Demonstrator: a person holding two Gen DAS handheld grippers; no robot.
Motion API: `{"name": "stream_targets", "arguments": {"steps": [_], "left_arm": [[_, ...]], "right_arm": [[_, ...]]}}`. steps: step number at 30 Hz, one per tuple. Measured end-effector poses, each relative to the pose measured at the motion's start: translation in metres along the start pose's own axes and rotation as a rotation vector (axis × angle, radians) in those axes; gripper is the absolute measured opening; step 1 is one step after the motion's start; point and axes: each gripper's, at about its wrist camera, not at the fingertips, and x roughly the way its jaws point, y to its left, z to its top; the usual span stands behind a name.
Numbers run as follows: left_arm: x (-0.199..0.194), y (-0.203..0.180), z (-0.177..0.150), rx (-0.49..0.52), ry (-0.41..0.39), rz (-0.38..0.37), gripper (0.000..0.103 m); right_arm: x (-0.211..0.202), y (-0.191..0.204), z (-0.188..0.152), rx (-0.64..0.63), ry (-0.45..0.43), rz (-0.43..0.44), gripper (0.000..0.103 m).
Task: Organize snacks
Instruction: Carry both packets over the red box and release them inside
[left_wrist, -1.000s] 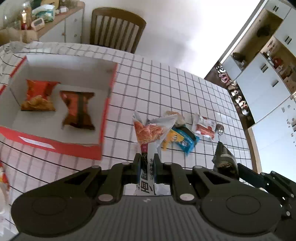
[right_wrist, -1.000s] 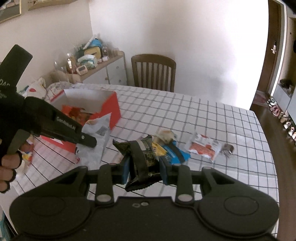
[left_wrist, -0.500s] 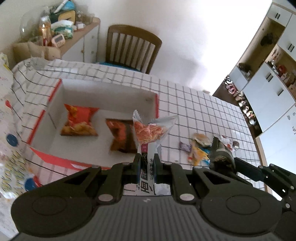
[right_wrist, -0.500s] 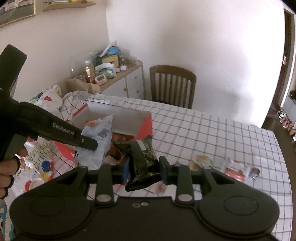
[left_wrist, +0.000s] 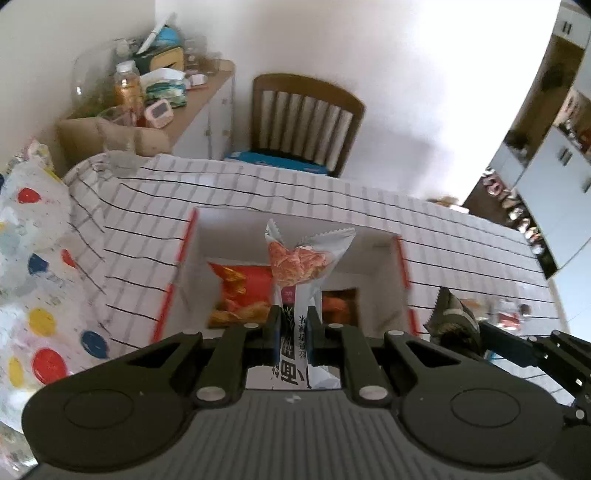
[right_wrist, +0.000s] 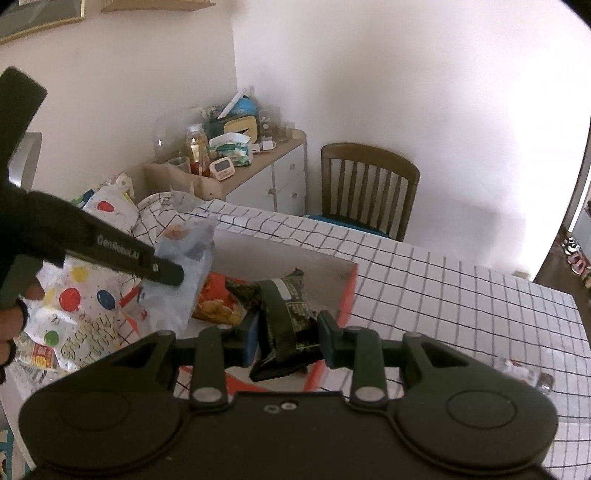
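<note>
Left gripper (left_wrist: 292, 325) pinching white packet (left_wrist: 303, 266), above box (left_wrist: 400, 258).

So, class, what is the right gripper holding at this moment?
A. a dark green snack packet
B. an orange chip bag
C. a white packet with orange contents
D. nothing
A: in the right wrist view the right gripper is shut on the dark green snack packet, held above the red-edged box.

Both cameras look forward along their tools, tilted down, close over the box (left_wrist: 295, 225) on the counter (left_wrist: 443, 221). The right view sits further right and sees the left tool (right_wrist: 162, 273). Both share the box, chair (left_wrist: 306, 122) and sideboard (right_wrist: 266, 170).
</note>
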Motion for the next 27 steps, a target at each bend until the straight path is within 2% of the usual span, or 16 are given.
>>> {"name": "stream_targets", "arguments": {"steps": [6,12,19,27], "left_arm": [[0.029,0.025,0.013,0.032,0.012,0.069,0.012],[0.064,0.038,0.013,0.048,0.066,0.107,0.012],[0.097,0.038,0.008,0.057,0.116,0.098,0.012],[0.116,0.036,-0.002,0.057,0.175,0.078,0.012]], "right_arm": [[0.041,0.015,0.003,0.017,0.048,-0.008,0.032],[0.087,0.026,0.001,0.041,0.113,-0.018,0.032],[0.125,0.039,-0.007,0.054,0.173,-0.025,0.032],[0.150,0.048,-0.022,0.057,0.237,-0.010,0.032]]}}
